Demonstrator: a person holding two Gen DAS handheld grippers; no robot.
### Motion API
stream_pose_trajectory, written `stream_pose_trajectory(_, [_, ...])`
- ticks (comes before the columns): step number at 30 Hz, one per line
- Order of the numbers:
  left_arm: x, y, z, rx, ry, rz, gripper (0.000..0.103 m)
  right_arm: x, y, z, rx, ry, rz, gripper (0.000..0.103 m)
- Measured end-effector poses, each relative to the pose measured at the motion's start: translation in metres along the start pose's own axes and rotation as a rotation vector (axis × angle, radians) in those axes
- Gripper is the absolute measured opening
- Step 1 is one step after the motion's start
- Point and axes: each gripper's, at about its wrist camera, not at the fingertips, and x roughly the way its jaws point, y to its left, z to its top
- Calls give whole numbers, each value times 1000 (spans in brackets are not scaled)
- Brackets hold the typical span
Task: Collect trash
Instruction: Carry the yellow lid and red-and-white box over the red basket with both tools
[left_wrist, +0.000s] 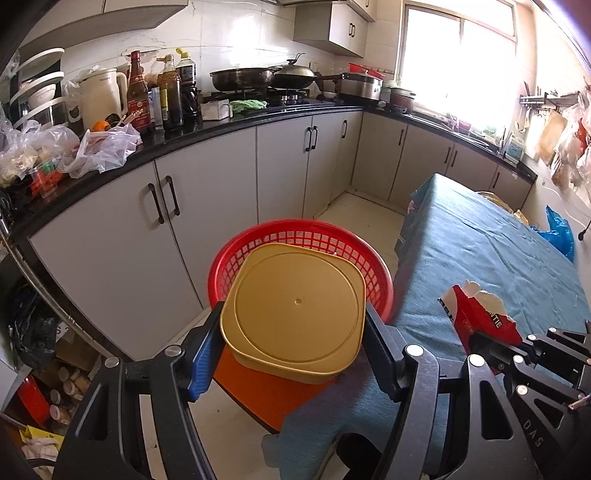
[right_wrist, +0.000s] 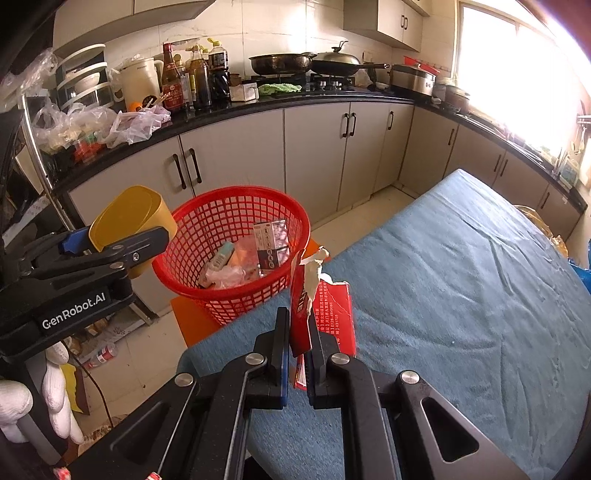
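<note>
Blue cloth (right_wrist: 461, 295) covered the table beneath the right gripper (right_wrist: 298, 332), in a kitchen with grey cabinets (left_wrist: 207, 192) and a black countertop (left_wrist: 236, 123) ahead of both tools. The right gripper was clamped on a torn red carton (right_wrist: 301, 314). The left gripper (left_wrist: 293, 328) was clamped on a yellow tub (left_wrist: 295, 306), just before the red basket (right_wrist: 236, 258). Only the right wrist view showed the basket's inside, with boxes and wrappers (right_wrist: 251, 254), and a white-gloved hand (right_wrist: 22, 413).
</note>
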Motion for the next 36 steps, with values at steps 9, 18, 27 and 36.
stream_pose_trajectory(9, [-2, 20, 10, -7, -5, -5, 68, 3, 2, 7, 2, -8, 24, 8])
stream_pose_trajectory(18, [-3, 31, 31, 2, -27, -35, 68, 5, -8, 21, 30, -28, 51, 8])
stream_pose_trajectory(27, [15, 20, 49, 23, -31, -52, 68, 8, -6, 39, 48, -64, 106, 8])
stream_pose_trajectory(36, [31, 16, 57, 36, -30, -30, 68, 19, -1, 63, 66, -90, 150, 8])
